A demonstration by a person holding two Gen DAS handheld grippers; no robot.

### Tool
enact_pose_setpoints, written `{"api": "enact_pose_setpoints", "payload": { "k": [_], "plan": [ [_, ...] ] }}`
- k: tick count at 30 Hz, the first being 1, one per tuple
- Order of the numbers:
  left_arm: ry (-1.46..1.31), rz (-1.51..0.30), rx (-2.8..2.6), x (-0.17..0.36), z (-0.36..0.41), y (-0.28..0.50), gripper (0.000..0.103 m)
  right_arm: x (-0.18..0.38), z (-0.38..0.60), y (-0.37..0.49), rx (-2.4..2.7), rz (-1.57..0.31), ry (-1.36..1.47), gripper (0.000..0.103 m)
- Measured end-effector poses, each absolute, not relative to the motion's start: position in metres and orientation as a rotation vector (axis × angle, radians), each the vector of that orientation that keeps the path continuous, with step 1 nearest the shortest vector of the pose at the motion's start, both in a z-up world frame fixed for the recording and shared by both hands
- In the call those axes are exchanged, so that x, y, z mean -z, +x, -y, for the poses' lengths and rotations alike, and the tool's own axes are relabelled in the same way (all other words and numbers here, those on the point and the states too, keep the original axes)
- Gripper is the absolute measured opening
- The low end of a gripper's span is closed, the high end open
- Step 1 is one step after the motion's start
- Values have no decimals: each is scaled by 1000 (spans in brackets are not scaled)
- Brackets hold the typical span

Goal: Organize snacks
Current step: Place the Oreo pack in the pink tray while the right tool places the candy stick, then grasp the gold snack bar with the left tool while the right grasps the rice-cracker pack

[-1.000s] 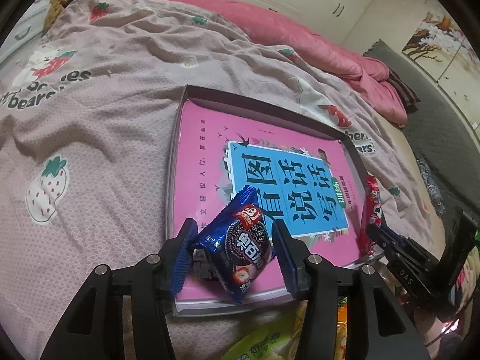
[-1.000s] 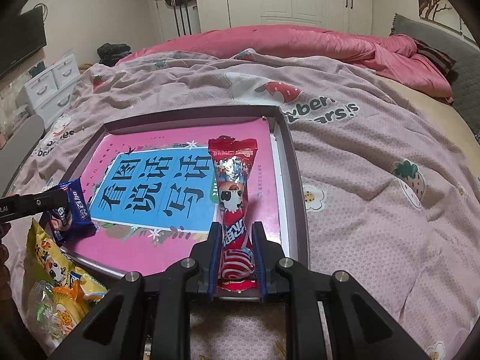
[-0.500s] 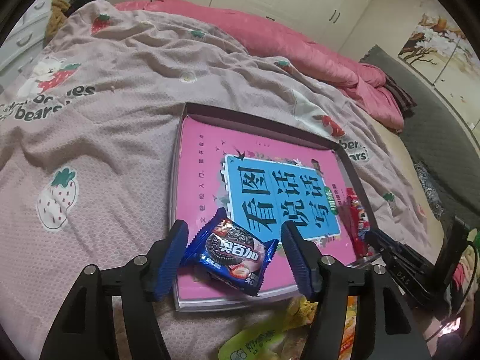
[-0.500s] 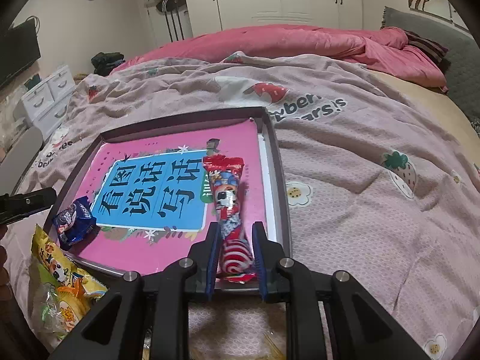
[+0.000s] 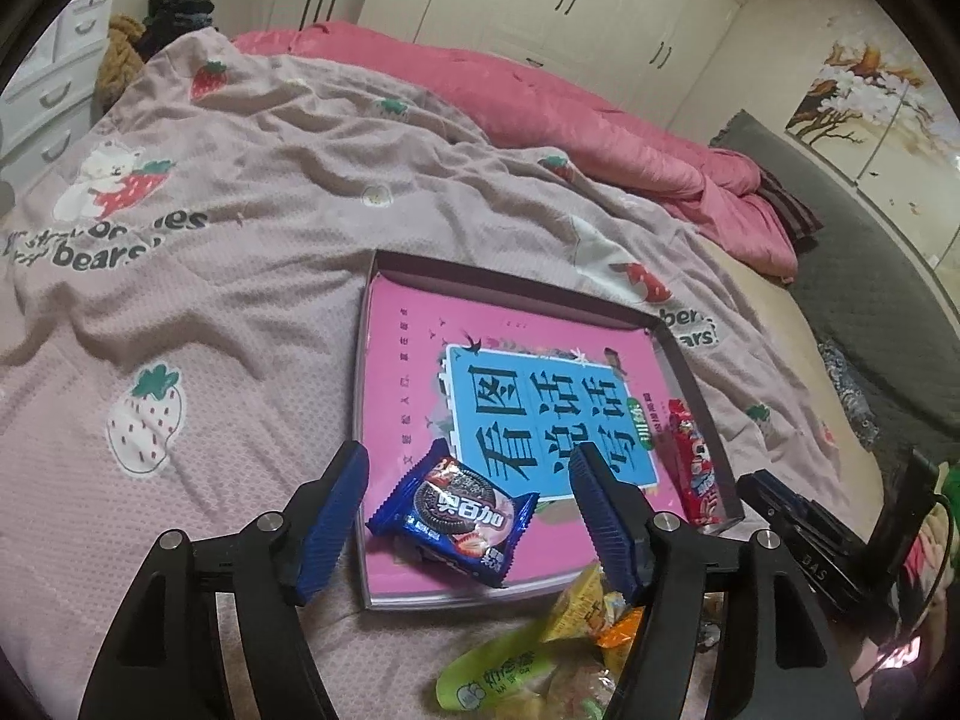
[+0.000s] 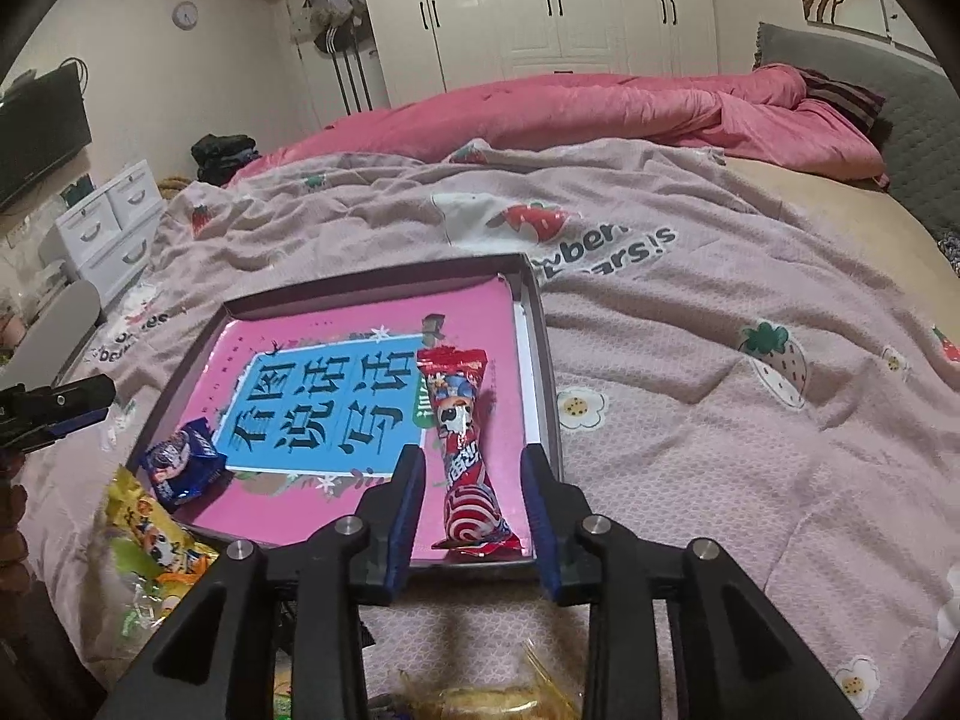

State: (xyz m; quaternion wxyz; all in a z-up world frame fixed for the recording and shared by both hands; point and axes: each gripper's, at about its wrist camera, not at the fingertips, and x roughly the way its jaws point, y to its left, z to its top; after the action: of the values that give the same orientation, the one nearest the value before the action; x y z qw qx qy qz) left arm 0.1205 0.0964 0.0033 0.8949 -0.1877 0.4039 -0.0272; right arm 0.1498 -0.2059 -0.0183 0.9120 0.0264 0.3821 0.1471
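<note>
A shallow tray (image 5: 510,285) (image 6: 372,294) with a pink and blue book cover inside lies on the bed. A blue cookie packet (image 5: 459,513) (image 6: 183,462) lies in the tray's near left corner. My left gripper (image 5: 468,510) is open, its blue pads either side of the packet and clear of it. A long red candy wrapper (image 6: 465,450) (image 5: 693,468) lies along the tray's right side. My right gripper (image 6: 474,498) is open around the wrapper's near end, not touching it.
A pile of loose snack bags (image 5: 540,660) (image 6: 144,546) lies on the blanket just in front of the tray. The pink strawberry blanket (image 5: 180,300) covers the bed all round. A pink duvet (image 6: 600,114) lies at the far side. White drawers (image 6: 108,228) stand at the left.
My left gripper opened and let the blue cookie packet drop flat into the tray. My right gripper opened and released the red wrapper. Both have drawn back a little.
</note>
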Motion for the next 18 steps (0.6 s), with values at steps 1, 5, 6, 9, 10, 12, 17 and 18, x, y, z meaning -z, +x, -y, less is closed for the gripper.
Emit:
{"api": "enact_pose_setpoints", "payload": {
  "k": [1, 5, 6, 9, 10, 12, 17, 18],
  "plan": [
    [-387, -834, 57, -5, -97, 119, 71, 16, 207, 148, -305, -782, 58, 38],
    [-383, -820, 57, -11, -97, 115, 72, 9, 208, 142, -314, -763, 60, 40],
    [-384, -818, 57, -12, -98, 114, 73, 7, 208, 140, -317, -757, 61, 40],
    [-383, -812, 61, -15, -99, 110, 75, 2, 207, 136, -325, -747, 59, 41],
    [-383, -810, 64, -16, -99, 108, 76, 0, 207, 134, -326, -742, 59, 41],
    [-385, -807, 70, -18, -99, 106, 76, -2, 207, 132, -330, -739, 59, 42],
    [-379, -807, 84, -21, -97, 102, 76, -9, 204, 123, -342, -720, 51, 47],
    [-379, -807, 88, -21, -97, 101, 76, -10, 203, 121, -345, -718, 50, 47]
  ]
}}
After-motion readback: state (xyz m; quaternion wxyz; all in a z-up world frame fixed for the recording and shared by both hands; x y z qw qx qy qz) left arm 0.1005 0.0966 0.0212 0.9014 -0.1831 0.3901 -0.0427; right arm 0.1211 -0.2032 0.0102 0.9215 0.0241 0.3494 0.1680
